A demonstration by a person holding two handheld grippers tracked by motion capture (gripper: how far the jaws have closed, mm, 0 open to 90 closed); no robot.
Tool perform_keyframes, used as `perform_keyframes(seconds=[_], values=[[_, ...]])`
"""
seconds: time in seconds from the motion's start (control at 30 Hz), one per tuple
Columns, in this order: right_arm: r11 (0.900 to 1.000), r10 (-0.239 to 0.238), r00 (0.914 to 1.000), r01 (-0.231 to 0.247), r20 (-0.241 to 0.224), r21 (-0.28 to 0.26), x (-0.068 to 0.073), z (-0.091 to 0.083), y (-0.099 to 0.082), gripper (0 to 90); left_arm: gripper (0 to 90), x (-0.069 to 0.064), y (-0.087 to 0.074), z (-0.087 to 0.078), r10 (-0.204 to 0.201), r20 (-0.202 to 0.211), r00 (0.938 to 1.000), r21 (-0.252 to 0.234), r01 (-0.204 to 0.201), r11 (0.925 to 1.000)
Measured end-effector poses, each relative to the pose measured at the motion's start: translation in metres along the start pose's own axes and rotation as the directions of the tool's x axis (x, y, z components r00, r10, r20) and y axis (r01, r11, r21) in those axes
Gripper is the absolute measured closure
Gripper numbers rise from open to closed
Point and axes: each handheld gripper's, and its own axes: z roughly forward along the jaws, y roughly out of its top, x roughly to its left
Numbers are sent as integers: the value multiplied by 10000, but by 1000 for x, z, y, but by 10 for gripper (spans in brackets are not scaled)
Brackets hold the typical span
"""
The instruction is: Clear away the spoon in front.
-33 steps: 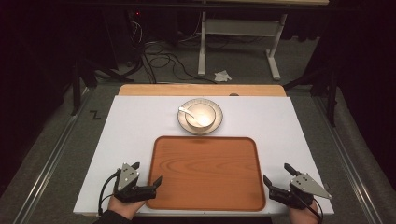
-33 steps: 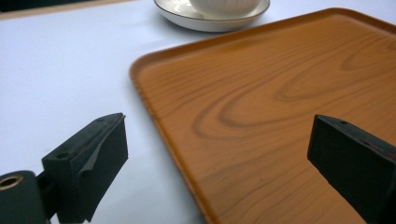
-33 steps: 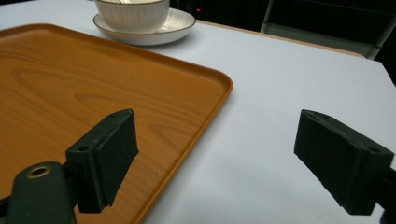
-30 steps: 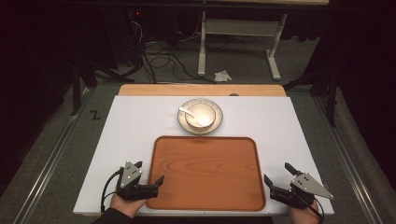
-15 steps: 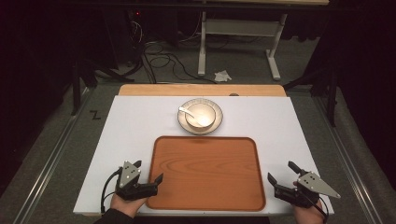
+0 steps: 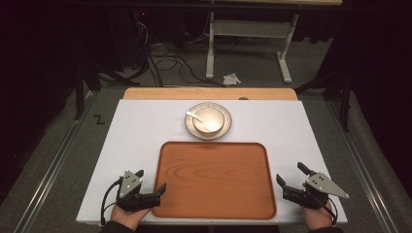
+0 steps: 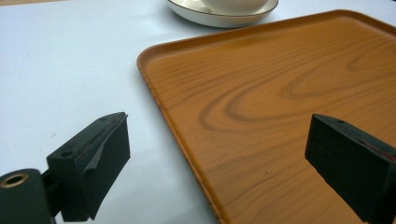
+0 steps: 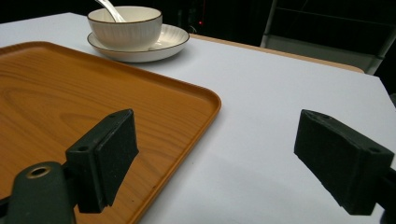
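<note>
Nothing looks done yet, as far as I can judge. The tray (image 6: 214,179) lies flat on the white desk (image 6: 136,141), at the near edge, and nothing is on it. Beyond its far edge, just apart from it, sits the plate (image 6: 192,127) with the bowl (image 6: 210,119) on it and a spoon (image 6: 193,115) leaning in the bowl. Neither claw holds anything, so either gripping the tray or carrying the dishes lies ahead; I cannot tell which is meant.

The left claw (image 6: 149,182) sits at the tray's near left corner. Its jaws are spread wide, and in the left gripper view they stand on either side of the tray's left rim (image 7: 187,154), one over the white desk and the other over the wood. I cannot tell whether either jaw touches the rim. The stance reads to me like a reach for that edge, not a grip.

The right claw (image 6: 291,177) hovers just off the tray's right edge, also gaping wide. In the right gripper view one jaw stands over the tray's corner (image 8: 205,100) and the other over bare desk, with nothing between them pinched. It seems a little farther from the tray than the left one.

So what is left is, in my reckoning, everything: closing on the rim on both sides and whatever follows.
</note>
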Motion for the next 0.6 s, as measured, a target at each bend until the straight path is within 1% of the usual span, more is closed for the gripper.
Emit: perform_keyframes(seconds=[0.07,0.13,0.17,0.2,0.23,0.3,0.33,0.4,0.5,0.6], values=[[10000,-72,10000,73,-60,53,0,1,1,145,69,2,0,-2,-161,-95,9998,73,161,9998],[10000,-47,10000,48,-71,29,0,0,1,147,66,2,0,-2,-161,-127,9998,129,162,9998],[10000,-50,10000,50,-19,-10,-1,0,3,152,52,0,1,-2,-31,-237,9997,258,37,9997],[10000,-32,10000,32,-51,-31,-1,1,3,152,41,0,2,-2,-18,-225,9997,305,25,9995],[10000,-42,10000,42,-50,3,0,2,3,152,37,-1,4,-2,-134,-159,9998,327,139,9994],[10000,-14,10000,14,-82,38,0,3,2,152,30,-2,6,-1,-147,-113,9998,343,151,9993],[10000,2,10000,-2,-94,55,1,4,2,152,26,-3,8,0,-133,-79,9999,371,135,9992],[10000,-29,9999,30,-118,53,1,4,2,152,16,-5,14,2,56,-173,9998,432,-48,9991],[9999,-118,9999,119,-93,79,0,3,0,151,4,-7,21,6,-70,-39,10000,396,71,9992],[9999,34,10000,-33,-71,132,-2,1,-2,148,4,-10,28,11,-154,-54,9999,239,156,9996]])
